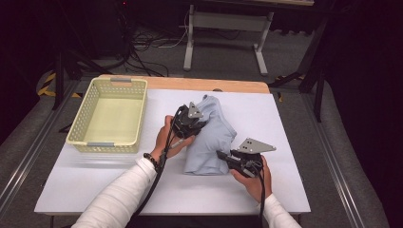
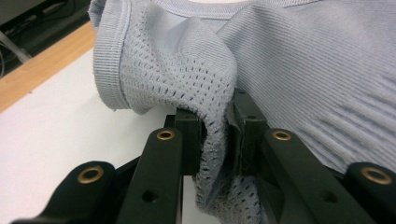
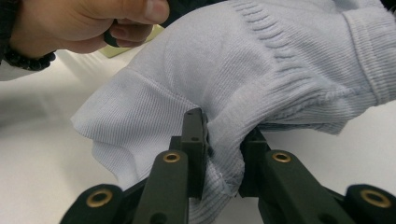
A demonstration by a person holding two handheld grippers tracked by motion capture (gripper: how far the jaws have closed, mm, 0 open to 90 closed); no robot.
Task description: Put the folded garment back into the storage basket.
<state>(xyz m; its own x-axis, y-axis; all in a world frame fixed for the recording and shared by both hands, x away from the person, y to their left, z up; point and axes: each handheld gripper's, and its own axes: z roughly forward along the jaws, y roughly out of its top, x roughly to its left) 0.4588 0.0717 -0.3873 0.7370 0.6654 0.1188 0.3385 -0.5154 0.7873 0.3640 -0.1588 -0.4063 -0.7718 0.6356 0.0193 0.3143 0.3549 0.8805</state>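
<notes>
A pale blue knitted garment point(image 1: 209, 137) lies bunched on the white table top point(image 1: 280, 123), partly lifted. My left gripper point(image 1: 192, 124) is at its left side, shut on a fold of the garment's open-mesh part point(image 2: 215, 140). My right gripper point(image 1: 223, 156) is at its near right corner, shut on a ribbed fold point(image 3: 224, 154) that hangs between the jaws. In the right gripper view the person's other hand point(image 3: 84, 23) is above the garment at upper left.
A pale yellow plastic basket point(image 1: 110, 115) stands empty at the table's left. The wooden table edge point(image 1: 190, 84) runs along the back. Beyond it are cables and a metal stand point(image 1: 228, 28) on the floor.
</notes>
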